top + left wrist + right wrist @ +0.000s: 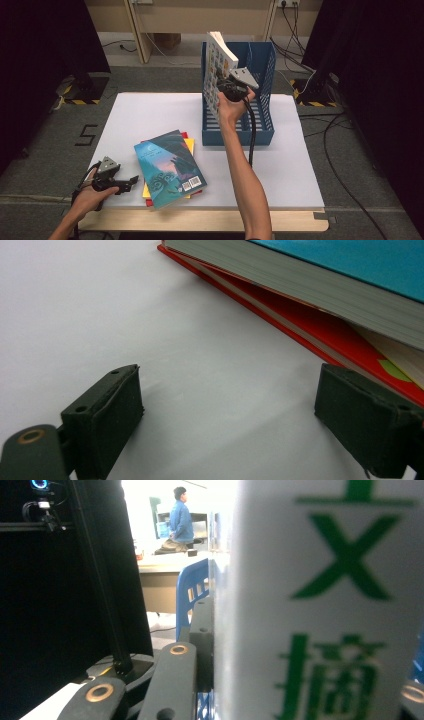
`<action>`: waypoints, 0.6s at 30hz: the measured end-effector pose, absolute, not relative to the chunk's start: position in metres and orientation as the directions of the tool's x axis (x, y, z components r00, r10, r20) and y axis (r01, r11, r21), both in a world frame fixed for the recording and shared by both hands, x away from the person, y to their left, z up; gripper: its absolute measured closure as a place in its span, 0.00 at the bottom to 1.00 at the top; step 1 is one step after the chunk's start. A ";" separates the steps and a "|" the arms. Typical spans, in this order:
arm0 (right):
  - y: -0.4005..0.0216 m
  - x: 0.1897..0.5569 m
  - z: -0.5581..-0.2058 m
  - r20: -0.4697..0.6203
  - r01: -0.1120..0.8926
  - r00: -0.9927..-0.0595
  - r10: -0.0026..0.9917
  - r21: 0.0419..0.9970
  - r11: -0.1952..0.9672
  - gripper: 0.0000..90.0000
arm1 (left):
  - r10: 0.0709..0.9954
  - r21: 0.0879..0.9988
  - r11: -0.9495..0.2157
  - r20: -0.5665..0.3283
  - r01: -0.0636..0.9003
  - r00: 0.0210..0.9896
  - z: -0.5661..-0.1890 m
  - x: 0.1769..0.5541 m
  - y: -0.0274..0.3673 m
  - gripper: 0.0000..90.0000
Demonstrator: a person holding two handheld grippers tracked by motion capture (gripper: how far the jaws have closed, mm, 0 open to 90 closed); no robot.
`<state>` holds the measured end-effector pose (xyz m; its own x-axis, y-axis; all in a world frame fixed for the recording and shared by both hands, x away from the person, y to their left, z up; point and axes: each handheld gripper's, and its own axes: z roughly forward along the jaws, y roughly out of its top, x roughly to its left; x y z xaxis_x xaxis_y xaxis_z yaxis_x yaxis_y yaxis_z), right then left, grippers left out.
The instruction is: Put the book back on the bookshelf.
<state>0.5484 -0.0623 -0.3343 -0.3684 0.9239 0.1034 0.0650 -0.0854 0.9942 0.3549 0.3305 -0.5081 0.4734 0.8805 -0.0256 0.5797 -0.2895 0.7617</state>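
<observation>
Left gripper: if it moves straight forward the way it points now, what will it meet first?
Probably the stack of books. The left gripper lies low on the white table with its jaws open, and its right-hand pad already sits close beside the red book at the bottom.

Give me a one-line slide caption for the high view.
Right gripper lowers a white illustrated book upright into the blue file rack; left gripper rests open beside the book stack.

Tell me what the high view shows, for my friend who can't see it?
A person's right gripper holds a white book upright over a blue rack at the back of a white table. Near the front edge lies a stack of books, with the open left gripper resting beside it.
</observation>
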 end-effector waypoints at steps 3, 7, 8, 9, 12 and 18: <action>-0.058 0.551 -0.338 0.098 0.068 -0.369 0.924 0.995 -0.079 0.82 | 0.881 0.762 -0.289 -0.026 0.580 0.473 -0.508 0.355 0.330 0.12; -0.052 0.555 -0.343 0.111 0.077 -0.360 0.926 0.993 -0.089 0.82 | 0.880 0.761 -0.290 -0.025 0.580 0.473 -0.508 0.355 0.330 0.12; -0.051 0.556 -0.345 0.112 0.074 -0.358 0.927 0.993 -0.091 0.82 | 0.880 0.761 -0.290 -0.025 0.580 0.473 -0.508 0.355 0.330 0.12; -0.050 0.557 -0.346 0.115 0.075 -0.356 0.927 0.993 -0.094 0.82 | 0.881 0.761 -0.290 -0.025 0.580 0.473 -0.508 0.355 0.330 0.12; -0.047 0.559 -0.351 0.111 0.081 -0.350 0.930 0.993 -0.088 0.82 | 0.881 0.762 -0.290 -0.025 0.579 0.473 -0.508 0.355 0.330 0.12; -0.044 0.562 -0.365 0.122 0.084 -0.339 0.933 0.992 -0.099 0.82 | 0.881 0.762 -0.289 -0.025 0.580 0.473 -0.508 0.355 0.330 0.12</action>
